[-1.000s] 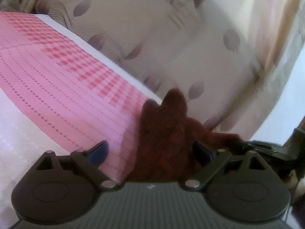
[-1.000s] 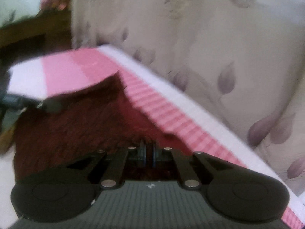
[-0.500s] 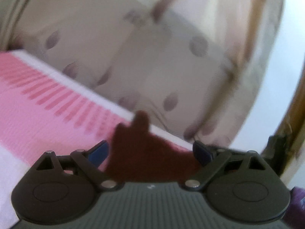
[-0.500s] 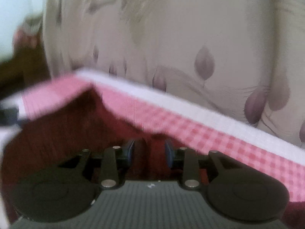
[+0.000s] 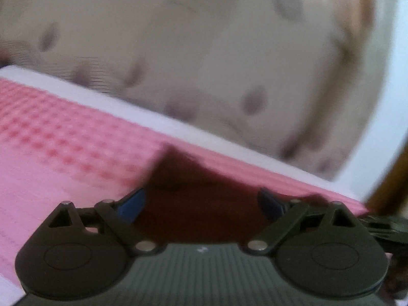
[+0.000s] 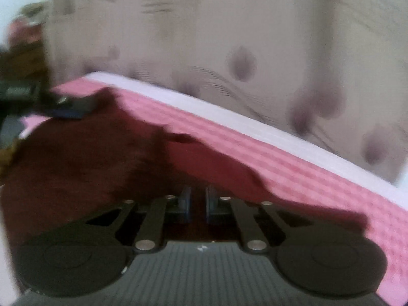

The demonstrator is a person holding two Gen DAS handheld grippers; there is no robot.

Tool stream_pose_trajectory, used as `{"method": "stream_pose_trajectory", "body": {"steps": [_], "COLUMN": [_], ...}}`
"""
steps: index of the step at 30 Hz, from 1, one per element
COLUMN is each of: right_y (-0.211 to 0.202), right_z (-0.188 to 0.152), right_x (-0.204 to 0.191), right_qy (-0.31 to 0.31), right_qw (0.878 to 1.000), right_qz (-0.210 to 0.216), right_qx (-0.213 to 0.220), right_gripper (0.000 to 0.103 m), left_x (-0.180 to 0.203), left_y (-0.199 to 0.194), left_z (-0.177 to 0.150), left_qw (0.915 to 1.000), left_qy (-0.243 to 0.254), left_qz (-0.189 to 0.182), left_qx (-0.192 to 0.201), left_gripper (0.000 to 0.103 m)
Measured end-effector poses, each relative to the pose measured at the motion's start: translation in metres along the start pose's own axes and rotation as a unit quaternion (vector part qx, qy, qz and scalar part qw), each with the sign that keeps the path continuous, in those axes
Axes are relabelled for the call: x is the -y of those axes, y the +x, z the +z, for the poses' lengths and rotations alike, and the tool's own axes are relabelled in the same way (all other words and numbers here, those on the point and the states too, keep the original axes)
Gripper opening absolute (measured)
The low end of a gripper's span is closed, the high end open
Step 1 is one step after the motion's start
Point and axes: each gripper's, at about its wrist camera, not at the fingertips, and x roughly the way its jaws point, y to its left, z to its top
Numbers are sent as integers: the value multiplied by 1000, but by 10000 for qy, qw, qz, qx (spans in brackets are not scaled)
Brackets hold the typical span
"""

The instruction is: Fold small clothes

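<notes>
While left tongs point(image 5: 201, 202) gape over maroon garment point(image 5: 199, 199), only rt view shows right tongs point(image 6: 196, 201) narrow.

We look low and close along each gripper's fingers, just above the pink sheet point(image 5: 63, 153), toward its white far edge and the curtain point(image 5: 204, 38) behind. Our left view faces that edge with the dark cloth point(image 5: 199, 204) filling its near centre. Our right view sees the same cloth point(image 6: 89, 158), sheet point(image 6: 293, 168) and curtain point(image 6: 229, 25), and the left gripper point(image 6: 66, 107) at its left.
</notes>
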Motion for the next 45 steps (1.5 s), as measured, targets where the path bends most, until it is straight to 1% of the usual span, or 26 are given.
{"method": "stream_pose_trajectory", "body": {"steps": [1,2,3,4,5,6,8,9,11,12,15,17,19,22,23,25,27,29,32,35,36,37,39,42,44,45], "right_y": [1,2,4,5,3,0,-5,-12,-34,-43,-81,-102,-117,-120,-118,-123,-125,-139,-169,-185,-187,-186,-184,-180,-183,-180], "right_z": [-4,-8,-14,-20,-24,-27,-25,-24,-24,-25,-37,-52,-73,-108,-119,-124,-117,-114,-112,-114,-115,-115,-118,-122,-127,-129], "right_x": [11,20,26,32,40,50,56,56,52,48,21,2,-13,-20,-19,-22,-20,-14,-19,-25,-24,-22,-25,-24,-24,-25], "right_qy": [205,318,372,412,600,904,1099,1173,1316,1273,896,618,370,197,170,217,480,1004,1203,1342,1409,1452,1451,1587,1750,1822], "right_qw": [9997,9993,9988,9985,9979,9958,9937,9926,9897,9897,9925,9945,9969,9990,9988,9985,9977,9934,9847,9774,9757,9749,9759,9762,9741,9731], "right_qz": [-125,-173,-304,-353,-229,-120,-206,-225,-213,-191,-44,-7,-62,-353,-460,-455,-437,-163,-73,114,206,259,242,248,271,286], "right_qx": [-30,-60,-111,-97,-23,9,60,209,524,620,832,851,696,165,90,206,199,523,1256,1632,1667,1668,1609,1460,1406,1381], "right_gripper": [9,9,8,6,6,2,0,0,12,22,22,22,22,21,19,19,19,20,34,53,59,64,64,64,64,64], "left_x": [-13,-29,-43,-48,-47,-46,-38,-35,-28,-25,-20,-19,-21,-26,-29,-35,-43,-53,-63,-66,-67,-66,-67,-72,-69,-71], "left_y": [2,6,3,0,0,0,-4,-7,-13,-14,-18,-18,-19,-12,-13,-20,-37,-56,-67,-59,-51,-46,-32,-12,-4,2], "left_z": [-3,-6,-7,-7,-7,-7,-9,-8,-8,-7,-8,-8,-8,-5,-3,2,10,18,27,26,24,21,15,8,11,14], "left_qw": [9996,9978,9941,9926,9928,9931,9951,9957,9967,9971,9976,9978,9978,9988,9989,9989,9986,9975,9955,9853,9798,9774,9739,9603,9599,9576], "left_qy": [-146,-591,-1082,-1211,-1181,-1164,-956,-860,-635,-521,-246,-188,-216,-349,-396,-453,-501,-541,-309,-104,-101,-103,-79,-203,-37,-176], "left_qz": [215,172,-41,59,209,165,186,187,81,81,44,66,66,149,141,107,-104,-441,-827,-1348,-1482,-1504,-1507,-1923,-1945,-1974], "left_qx": [-78,-246,-103,15,36,36,164,274,490,554,643,633,622,303,207,106,110,78,-334,-1047,-1336,-1484,-1696,-2012,-2018,-2091], "left_gripper": [95,94,95,95,95,95,95,95,95,95,95,95,95,95,95,95,95,95,96,96,96,95,95,94,87,80]}}
